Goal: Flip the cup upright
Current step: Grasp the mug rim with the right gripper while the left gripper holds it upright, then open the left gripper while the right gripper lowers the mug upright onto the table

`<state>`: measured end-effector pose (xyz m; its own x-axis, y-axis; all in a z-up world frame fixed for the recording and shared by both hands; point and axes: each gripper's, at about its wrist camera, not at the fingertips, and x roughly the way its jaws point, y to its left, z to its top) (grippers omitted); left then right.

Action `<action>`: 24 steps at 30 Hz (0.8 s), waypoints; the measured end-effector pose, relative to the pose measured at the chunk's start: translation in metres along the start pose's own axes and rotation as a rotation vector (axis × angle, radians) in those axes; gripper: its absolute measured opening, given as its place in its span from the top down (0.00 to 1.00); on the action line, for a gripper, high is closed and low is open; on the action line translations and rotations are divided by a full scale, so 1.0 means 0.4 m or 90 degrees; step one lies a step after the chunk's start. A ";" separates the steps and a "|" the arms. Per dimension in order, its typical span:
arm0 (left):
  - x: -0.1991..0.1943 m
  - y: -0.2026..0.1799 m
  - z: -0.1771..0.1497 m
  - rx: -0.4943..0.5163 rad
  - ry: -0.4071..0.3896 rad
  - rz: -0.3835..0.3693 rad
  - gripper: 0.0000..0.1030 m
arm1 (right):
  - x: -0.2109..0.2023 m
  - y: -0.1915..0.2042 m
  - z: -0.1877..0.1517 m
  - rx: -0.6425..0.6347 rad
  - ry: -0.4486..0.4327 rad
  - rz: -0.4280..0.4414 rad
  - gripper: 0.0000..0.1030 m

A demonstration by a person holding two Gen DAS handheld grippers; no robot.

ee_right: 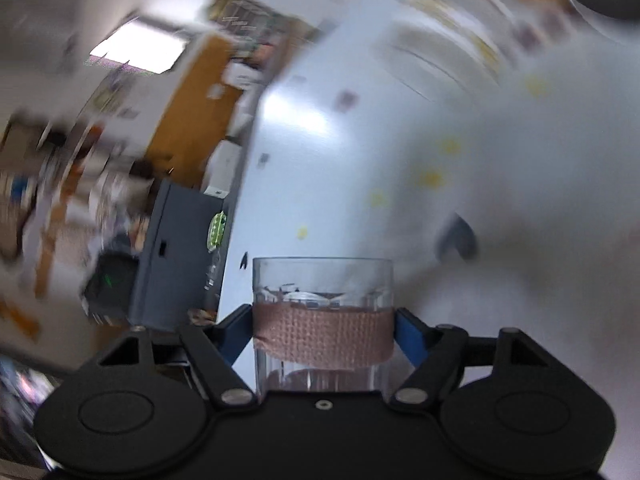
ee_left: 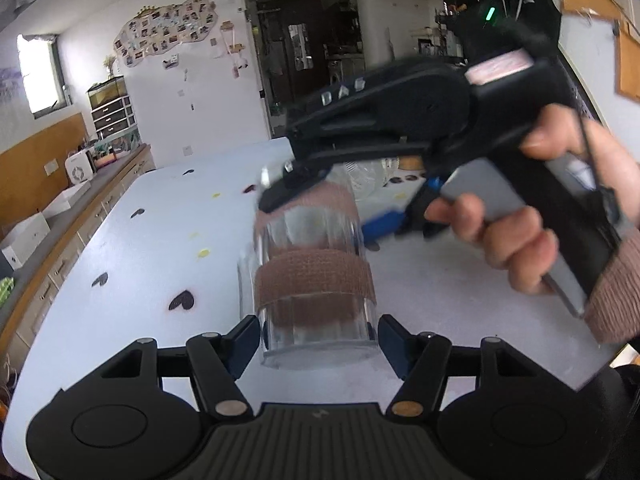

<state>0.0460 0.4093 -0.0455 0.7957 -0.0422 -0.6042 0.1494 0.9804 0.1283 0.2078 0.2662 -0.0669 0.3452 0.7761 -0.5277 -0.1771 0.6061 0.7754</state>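
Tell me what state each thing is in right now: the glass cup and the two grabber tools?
Cup: clear glass with a tan tape band, held off the table, empty.
Right gripper: shut on the cup, pads pressing the tape band.
Left gripper: open, fingers either side of the cup, apparently not gripping.
Table: white, dotted with heart stickers.

Left wrist view taken from low behind cup (ee_left: 314,276), very near, facing across white table (ee_left: 132,264) toward far wall. Right wrist view rolled, blurred, equally near cup (ee_right: 323,320). Cup and table shared.
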 end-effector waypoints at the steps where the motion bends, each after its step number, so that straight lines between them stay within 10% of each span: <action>1: 0.000 0.004 -0.007 -0.006 -0.002 -0.002 0.37 | -0.009 0.029 -0.009 -0.048 -0.015 -0.002 0.26; 11: -0.005 0.023 -0.107 -0.087 -0.065 -0.020 0.36 | -0.076 0.216 -0.133 -0.454 -0.065 -0.054 0.26; 15: 0.013 -0.003 -0.141 -0.080 -0.087 0.042 0.36 | -0.097 0.245 -0.194 -0.572 -0.059 -0.074 0.26; 24: 0.011 0.034 -0.152 -0.147 -0.147 0.070 0.36 | -0.074 0.271 -0.229 -0.673 -0.066 -0.093 0.27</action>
<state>0.0159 0.4341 -0.0941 0.9152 0.0502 -0.3998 -0.0607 0.9981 -0.0136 0.0938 0.3248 0.0009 0.4956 0.6958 -0.5199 -0.8187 0.5740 -0.0121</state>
